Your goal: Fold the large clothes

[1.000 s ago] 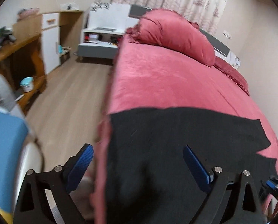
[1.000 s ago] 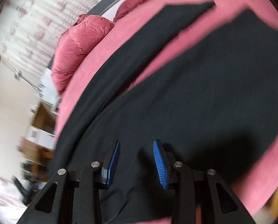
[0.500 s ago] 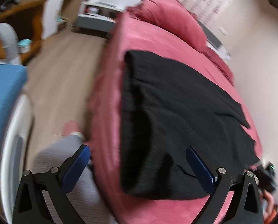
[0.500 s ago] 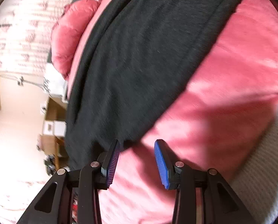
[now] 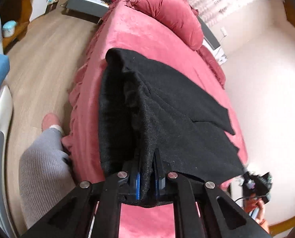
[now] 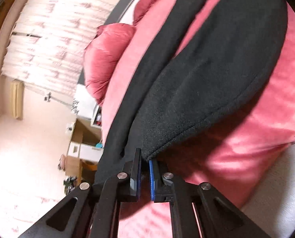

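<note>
Surface: red bed [image 5: 147, 37].
Left gripper [image 5: 146, 175]: angled down, just clamped on garment [image 5: 177, 107] edge.
Right gripper [image 6: 145, 170]: just clamped on garment corner.

Black garment [image 5: 167, 103] on red bed, near edge lifted, seemingly half-folded.

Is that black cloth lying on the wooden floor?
No, the black cloth is spread on the red bed, with its near edge pinched in the left gripper.
</note>
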The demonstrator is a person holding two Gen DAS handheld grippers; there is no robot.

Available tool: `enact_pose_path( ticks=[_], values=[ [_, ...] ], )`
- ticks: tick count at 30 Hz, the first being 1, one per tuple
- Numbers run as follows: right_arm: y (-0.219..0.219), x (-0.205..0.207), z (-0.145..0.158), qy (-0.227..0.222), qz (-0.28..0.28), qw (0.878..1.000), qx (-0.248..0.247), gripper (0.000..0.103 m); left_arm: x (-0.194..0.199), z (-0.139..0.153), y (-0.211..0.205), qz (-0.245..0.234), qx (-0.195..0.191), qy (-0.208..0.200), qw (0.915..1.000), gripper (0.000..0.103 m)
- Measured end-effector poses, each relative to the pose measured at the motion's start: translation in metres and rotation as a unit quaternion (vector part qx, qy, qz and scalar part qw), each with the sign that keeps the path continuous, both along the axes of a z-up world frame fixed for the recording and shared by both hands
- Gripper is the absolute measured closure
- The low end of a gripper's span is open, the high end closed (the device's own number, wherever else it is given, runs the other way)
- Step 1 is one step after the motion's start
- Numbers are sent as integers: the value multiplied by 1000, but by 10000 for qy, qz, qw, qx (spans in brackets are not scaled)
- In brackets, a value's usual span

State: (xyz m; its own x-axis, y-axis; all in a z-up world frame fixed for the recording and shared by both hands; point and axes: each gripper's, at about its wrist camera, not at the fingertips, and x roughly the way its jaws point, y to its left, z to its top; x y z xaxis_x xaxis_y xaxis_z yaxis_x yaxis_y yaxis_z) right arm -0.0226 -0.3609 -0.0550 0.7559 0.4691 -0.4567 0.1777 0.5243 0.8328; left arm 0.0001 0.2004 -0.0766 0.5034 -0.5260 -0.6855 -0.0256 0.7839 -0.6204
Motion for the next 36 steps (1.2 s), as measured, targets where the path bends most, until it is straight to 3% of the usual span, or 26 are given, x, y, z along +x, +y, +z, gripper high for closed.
enact_pose_path(
  ticks=[2, 3, 5, 6, 7, 8, 9, 11, 14, 17, 20, 26, 28, 30, 32, 34, 36],
  values=[
    [3, -1, -5, 251, 121, 9993, -259, 97, -7, -11, -3, -83, 223, 174, 9996, 93],
    [6, 0, -23, 609, 188, 9971, -423, 97, -7, -21, -8, -157, 518, 289, 9981, 93],
    [9, 0, -61, 1211, 246, 9921, -207, 96, -4, -45, -14, -259, 1057, 574, 9924, 88],
    [13, 1, -83, 1531, 247, 9879, -61, 99, -5, -52, -15, -213, 1033, 626, 9925, 84],
    [20, 4, -75, 1378, 281, 9887, -527, 96, -7, -54, -17, -82, 907, 584, 9941, 81],
    [25, 6, -68, 1297, 362, 9879, -772, 90, -8, -52, -14, 55, 747, 534, 9958, 69],
    [33, 11, -58, 1219, 484, 9851, -1116, 82, -8, -50, -11, 129, 575, 506, 9970, 47],
    [40, 20, -50, 1072, 686, 9834, -1292, 72, -8, -46, -5, 322, 455, 442, 9975, 22],
    [38, 22, -45, 860, 667, 9869, -1191, 71, -7, -40, 6, 751, 529, 236, 9955, 22],
    [28, 20, -46, 948, 459, 9881, -1122, 70, 4, -35, 8, 987, 412, 127, 9942, 22],
    [34, 23, -46, 970, 342, 9882, -1137, 69, 30, -25, 8, 932, 431, -2, 9947, 22],
    [54, 37, -33, 1018, 190, 9777, -1824, 69, 111, -14, -3, 753, 1076, -162, 9912, 23],
    [59, 38, -25, 929, 209, 9730, -2101, 69, 136, -16, -3, 737, 1125, -142, 9908, 30],
    [70, 42, -16, 821, 270, 9645, -2497, 69, 167, -22, -5, 661, 1164, -56, 9910, 38],
    [74, 42, -14, 757, 374, 9574, -2763, 69, 193, -32, -9, 458, 1351, 208, 9896, 39],
    [81, 46, -8, 823, 355, 9401, -3290, 70, 207, -38, -14, 384, 1614, 393, 9854, 41],
    [82, 42, 2, 849, 134, 9218, -3781, 71, 211, -38, -16, 288, 1786, 330, 9829, 62]
  ],
)
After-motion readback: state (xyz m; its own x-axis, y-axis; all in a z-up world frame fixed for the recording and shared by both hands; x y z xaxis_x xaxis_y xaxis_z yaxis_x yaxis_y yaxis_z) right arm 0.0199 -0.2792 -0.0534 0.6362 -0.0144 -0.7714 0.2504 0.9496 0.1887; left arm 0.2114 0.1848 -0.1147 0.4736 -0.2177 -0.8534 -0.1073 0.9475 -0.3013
